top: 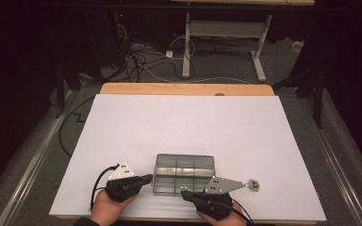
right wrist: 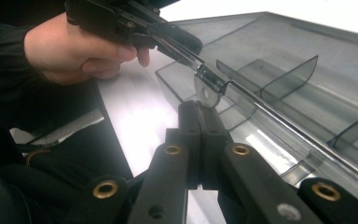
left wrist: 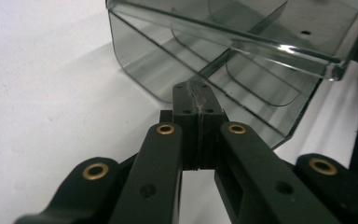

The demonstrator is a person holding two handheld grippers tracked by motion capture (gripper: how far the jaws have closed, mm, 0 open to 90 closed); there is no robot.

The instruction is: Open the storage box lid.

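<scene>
I see the smoky clear compartment box (top: 185,173) sitting near the front edge of the white table (top: 188,122), roughly centred between my two hands, its dividers splitting it into small cells. A little round metal part (top: 254,185) lies well to its right, apart from everything.

Both tools are working the near rim, which I read as an attempt at the lid or its latch: the box is low and light, so one side needs steadying while the other pries.

My left gripper (left wrist: 198,100) comes in from the left, jaws pressed flat together with no gap, tip right at the box's near-left corner; whether it touches the wall I cannot tell. In the high view the left gripper (top: 147,179) lies nearly level, pointing right, the left hand (top: 113,205) cupped under its body.

My right gripper (right wrist: 198,112) has its jaws together as well, tip just under the small clear latch tab (right wrist: 209,86) on the rim. From above, the right gripper (top: 185,193) points left along the front wall, the right hand (top: 217,212) low at the table edge behind it.
</scene>
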